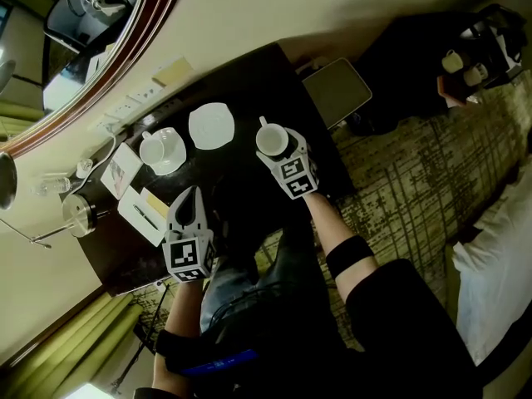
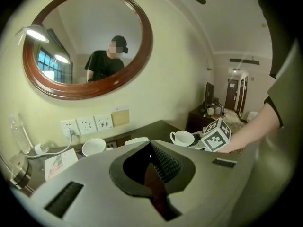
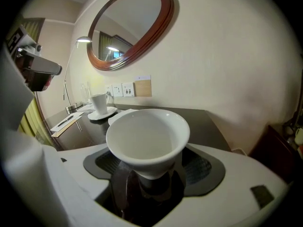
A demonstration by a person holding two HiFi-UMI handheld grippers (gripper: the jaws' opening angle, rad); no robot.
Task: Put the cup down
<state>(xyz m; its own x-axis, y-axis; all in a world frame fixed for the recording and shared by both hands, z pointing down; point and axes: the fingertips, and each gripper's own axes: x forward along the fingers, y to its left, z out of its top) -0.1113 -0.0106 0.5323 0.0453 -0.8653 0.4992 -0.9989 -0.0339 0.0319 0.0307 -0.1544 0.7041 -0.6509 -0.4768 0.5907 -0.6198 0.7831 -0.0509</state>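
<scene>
A white cup (image 1: 272, 140) stands upright on the dark table (image 1: 249, 90), handle toward the wall. My right gripper (image 1: 281, 150) has its jaws on both sides of the cup's narrow lower part (image 3: 154, 176), and a dark gap shows on each side, so the pads do not press it. In the right gripper view the empty bowl of the cup (image 3: 147, 138) fills the middle. An empty white saucer (image 1: 210, 125) lies just left of the cup. My left gripper (image 1: 191, 196) hovers over the table's near edge, shut with nothing in it (image 2: 151, 157).
A second cup on its saucer (image 1: 158, 150) stands further left. A notepad with pen (image 1: 143, 213), a round lamp base (image 1: 77, 214) and a bottle (image 1: 50, 185) sit at the table's left end. A flat grey tray (image 1: 337, 90) lies beyond the table's right end. Wall sockets (image 2: 87, 125) sit below the mirror (image 2: 87, 41).
</scene>
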